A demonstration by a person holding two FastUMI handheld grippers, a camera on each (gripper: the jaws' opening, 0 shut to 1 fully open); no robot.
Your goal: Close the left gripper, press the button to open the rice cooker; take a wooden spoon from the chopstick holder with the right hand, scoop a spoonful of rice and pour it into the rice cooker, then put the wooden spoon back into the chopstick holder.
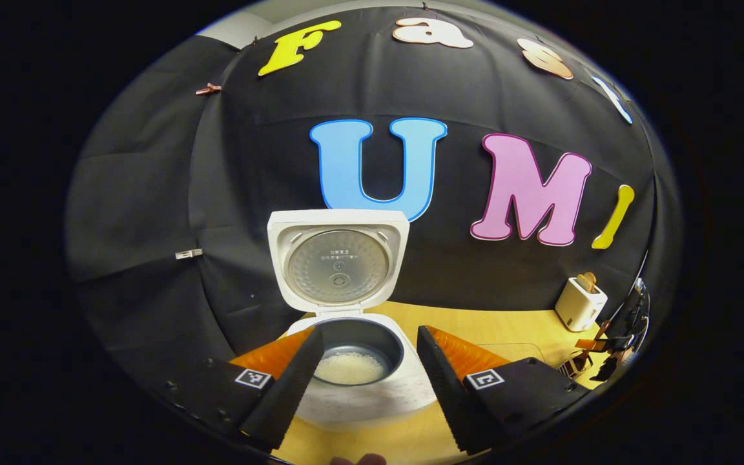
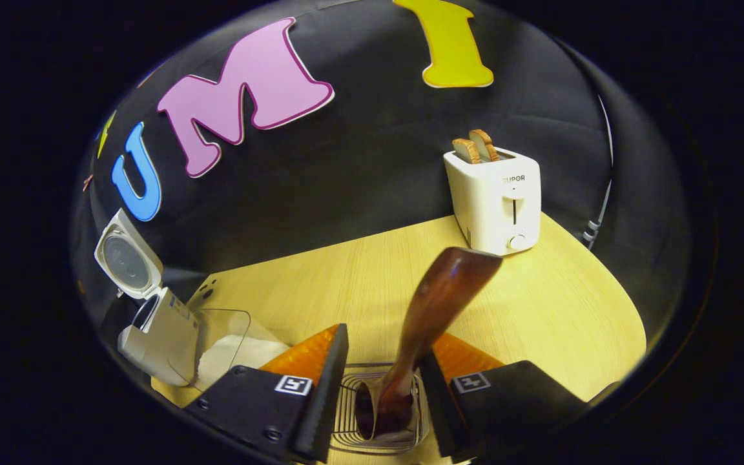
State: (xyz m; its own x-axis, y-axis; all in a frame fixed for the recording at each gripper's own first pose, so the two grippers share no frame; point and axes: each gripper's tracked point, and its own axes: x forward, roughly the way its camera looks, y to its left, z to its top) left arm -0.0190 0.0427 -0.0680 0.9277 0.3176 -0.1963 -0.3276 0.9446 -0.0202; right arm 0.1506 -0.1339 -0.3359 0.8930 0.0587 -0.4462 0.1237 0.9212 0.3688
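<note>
We see a pale wooden table backed by the black cloth wall of the booth, which curves round behind everything.

In the left gripper view, the rice cooker stands straight ahead on the table with its lid raised upright against the cloth. Its dark inner pot holds a shallow layer of rice. The left gripper sits just in front of the cooker with its fingers spread wide, holding nothing, the pot framed between them. Far off to the right we make out a white toaster and, beside it near the edge, the other gripper, too small to read.

The right gripper view gives us what that one lacks. The toaster stands near the back of the table with two slices of bread in its slots. Below, a wire chopstick holder sits between the fingers of the right gripper, and the wooden spoon stands in it, bowl end up and leaning to the right. The fingers are apart on either side of the spoon's handle; we cannot tell whether they touch it. At the left stand the open rice cooker and, just beside it, a clear container holding white rice.
</note>
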